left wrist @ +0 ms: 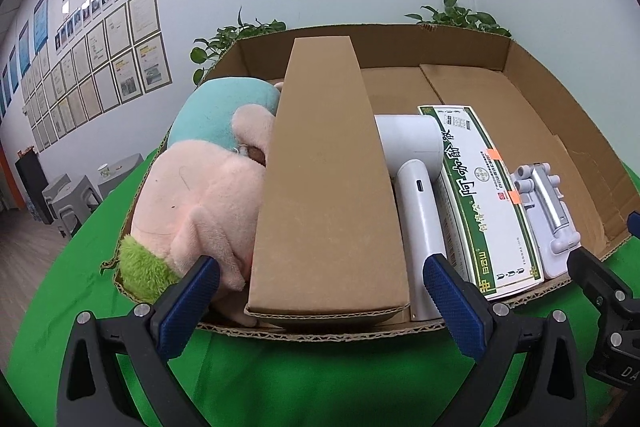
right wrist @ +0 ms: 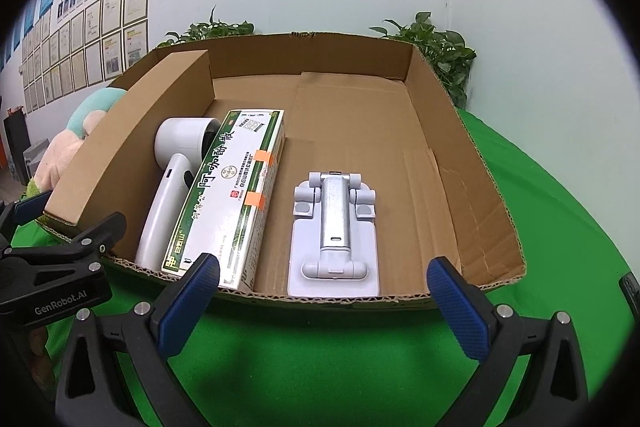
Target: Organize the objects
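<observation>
Inside cardboard tray (right wrist: 472, 163): plush toy (left wrist: 192, 211), long carton (left wrist: 328, 187), hair dryer (right wrist: 172, 187), medicine box (right wrist: 232, 195), phone stand (right wrist: 334, 223) side by side. Left gripper (left wrist: 320, 303), right gripper (right wrist: 322, 291) spread, empty, outside near rim. Judgement: packing near done; next, check fit.

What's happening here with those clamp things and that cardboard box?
A person holds two hand grippers, sorting things into a shallow cardboard tray on a green cloth. Both the left gripper and the right gripper hang open and empty in front of it. A plush toy fills the left side behind a cardboard divider; to its right lie a white hair dryer, a medicine box and a folding stand.
</observation>
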`<action>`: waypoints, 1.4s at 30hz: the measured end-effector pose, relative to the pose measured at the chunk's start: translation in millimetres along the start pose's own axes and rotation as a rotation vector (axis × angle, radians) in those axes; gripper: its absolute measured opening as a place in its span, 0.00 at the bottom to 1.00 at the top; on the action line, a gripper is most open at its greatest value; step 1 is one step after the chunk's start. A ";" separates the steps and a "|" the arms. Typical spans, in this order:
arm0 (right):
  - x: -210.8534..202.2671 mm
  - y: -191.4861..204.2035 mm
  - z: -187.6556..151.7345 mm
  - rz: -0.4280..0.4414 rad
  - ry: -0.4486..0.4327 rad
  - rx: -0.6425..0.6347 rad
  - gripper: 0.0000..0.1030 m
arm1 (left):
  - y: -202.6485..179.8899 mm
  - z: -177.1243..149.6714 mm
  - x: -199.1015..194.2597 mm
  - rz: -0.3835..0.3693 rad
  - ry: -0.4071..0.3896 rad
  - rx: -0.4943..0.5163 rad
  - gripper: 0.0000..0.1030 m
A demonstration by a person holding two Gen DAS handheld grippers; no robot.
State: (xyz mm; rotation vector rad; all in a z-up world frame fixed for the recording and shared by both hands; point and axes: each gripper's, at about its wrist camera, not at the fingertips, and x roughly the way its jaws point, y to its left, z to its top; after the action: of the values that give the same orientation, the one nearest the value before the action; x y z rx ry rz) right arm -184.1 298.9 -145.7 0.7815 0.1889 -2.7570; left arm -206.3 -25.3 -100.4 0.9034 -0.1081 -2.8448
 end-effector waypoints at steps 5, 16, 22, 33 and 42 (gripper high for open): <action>0.5 -1.1 0.3 0.001 0.001 0.001 1.00 | -3.1 3.3 7.7 0.001 0.001 0.002 1.00; 0.6 -1.0 0.3 0.001 0.001 0.001 1.00 | -3.3 5.6 16.8 -0.005 -0.003 -0.007 1.00; 0.7 -1.0 0.3 0.001 0.001 0.001 1.00 | -3.4 2.3 15.3 -0.006 0.002 -0.011 1.00; 0.9 -0.9 0.2 0.000 0.001 0.000 1.00 | -1.0 -0.6 11.9 -0.015 -0.002 -0.020 1.00; 1.0 -1.2 0.3 0.001 0.001 0.000 1.00 | -1.0 -1.7 10.2 -0.016 -0.003 -0.022 1.00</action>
State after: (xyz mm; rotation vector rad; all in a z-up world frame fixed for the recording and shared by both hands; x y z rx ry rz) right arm -185.4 299.7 -145.9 0.7824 0.1881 -2.7558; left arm -213.7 -26.1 -107.7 0.9004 -0.0704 -2.8559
